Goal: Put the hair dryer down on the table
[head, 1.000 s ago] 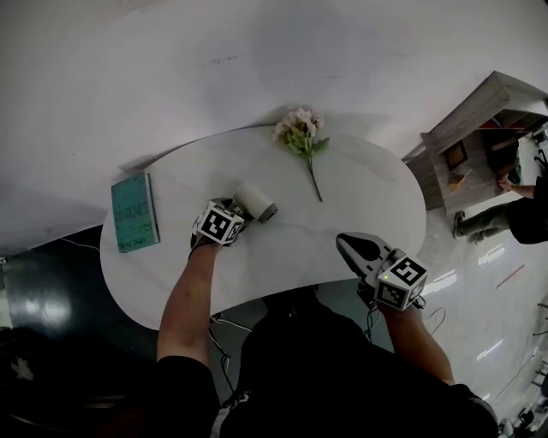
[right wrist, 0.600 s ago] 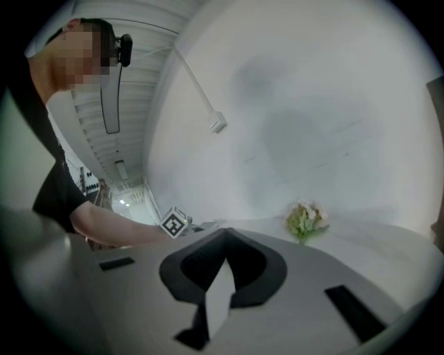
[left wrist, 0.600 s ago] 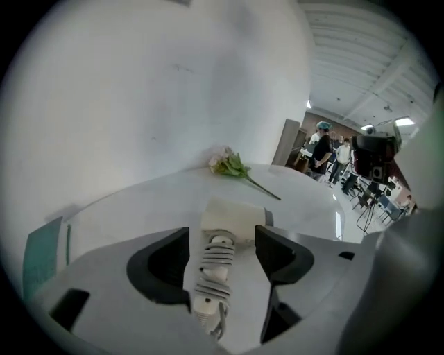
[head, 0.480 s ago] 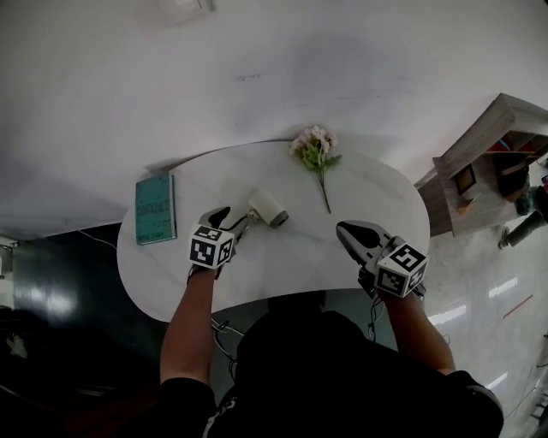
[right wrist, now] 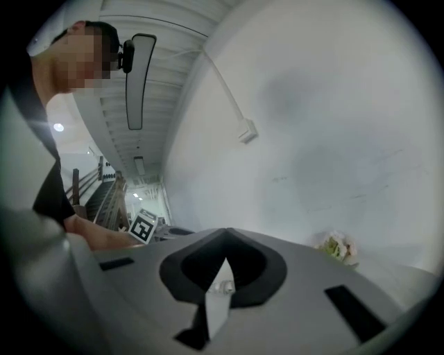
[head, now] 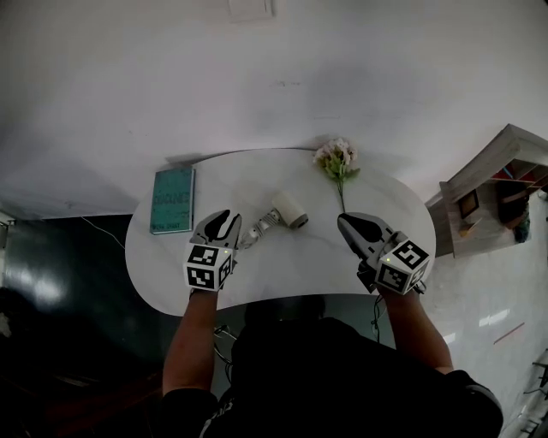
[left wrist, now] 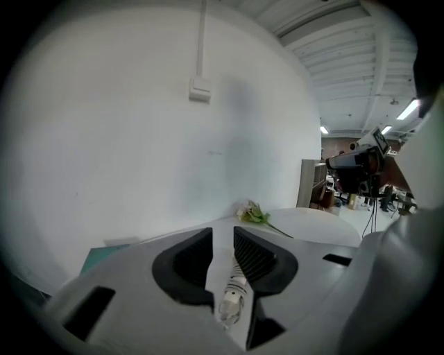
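Lying on the counter just left of the flowers, the hair dryer looks set down. The left tool hangs by its handle. Its jaws have just been closing but are still slightly apart, pinching nothing — the right tool is pressed together. A careless swing could snag that handle — dragging it toward the edge.

A white, rounded, stone-look desk stands against a plain white wall. High on the wall above the desk sits a small white switch box. Left of the desk lies dark glossy floor. Right of the desk lies pale shiny floor, and a light wooden shelf unit stands there.
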`<act>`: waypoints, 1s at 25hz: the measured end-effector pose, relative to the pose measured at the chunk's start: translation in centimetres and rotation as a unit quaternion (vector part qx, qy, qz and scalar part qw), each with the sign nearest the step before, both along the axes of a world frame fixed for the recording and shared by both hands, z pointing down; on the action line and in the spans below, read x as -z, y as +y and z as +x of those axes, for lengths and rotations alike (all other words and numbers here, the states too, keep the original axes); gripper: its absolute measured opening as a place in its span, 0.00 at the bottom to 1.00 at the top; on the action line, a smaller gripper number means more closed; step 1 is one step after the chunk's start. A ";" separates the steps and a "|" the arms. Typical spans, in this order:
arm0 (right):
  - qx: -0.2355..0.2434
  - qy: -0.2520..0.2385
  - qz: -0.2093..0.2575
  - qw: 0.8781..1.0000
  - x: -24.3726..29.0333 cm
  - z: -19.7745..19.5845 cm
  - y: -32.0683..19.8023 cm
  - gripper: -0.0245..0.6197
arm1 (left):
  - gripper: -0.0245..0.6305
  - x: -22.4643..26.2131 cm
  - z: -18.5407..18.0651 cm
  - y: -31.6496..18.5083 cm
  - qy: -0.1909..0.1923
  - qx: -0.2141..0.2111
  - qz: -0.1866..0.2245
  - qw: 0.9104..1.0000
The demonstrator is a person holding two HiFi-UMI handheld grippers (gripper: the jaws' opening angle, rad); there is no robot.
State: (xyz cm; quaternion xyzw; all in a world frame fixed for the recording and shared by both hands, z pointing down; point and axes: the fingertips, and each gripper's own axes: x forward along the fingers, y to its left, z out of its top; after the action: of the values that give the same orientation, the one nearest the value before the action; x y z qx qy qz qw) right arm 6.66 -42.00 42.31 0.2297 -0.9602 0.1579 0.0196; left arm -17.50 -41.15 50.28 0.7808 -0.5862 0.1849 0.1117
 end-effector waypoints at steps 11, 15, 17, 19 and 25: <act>-0.043 -0.005 0.032 0.999 3.4 -11.5 5.6 0.05 | 0.05 4.6 -10.0 7.3 0.082 0.007 0.072 0.994; -0.070 -0.007 0.055 0.996 5.0 -14.2 7.5 0.05 | 0.05 6.4 -12.5 8.7 0.097 -0.015 0.110 0.989; -0.080 -0.007 0.062 0.995 5.5 -14.4 8.6 0.05 | 0.05 7.2 -13.1 9.0 0.097 -0.023 0.124 0.987; -0.088 -0.007 0.067 0.994 5.9 -14.0 9.3 0.05 | 0.05 7.7 -13.3 9.1 0.097 -0.027 0.128 0.987; -0.099 0.001 0.093 0.991 6.9 -11.5 9.5 0.04 | 0.05 8.4 -12.5 8.8 0.100 -0.026 0.135 0.986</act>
State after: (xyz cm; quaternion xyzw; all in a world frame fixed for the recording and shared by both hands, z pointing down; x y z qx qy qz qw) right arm -4.87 -32.47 35.38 0.3247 -0.9432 0.0688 -0.0167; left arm -29.95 -32.32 41.84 0.8181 -0.5714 0.0285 0.0587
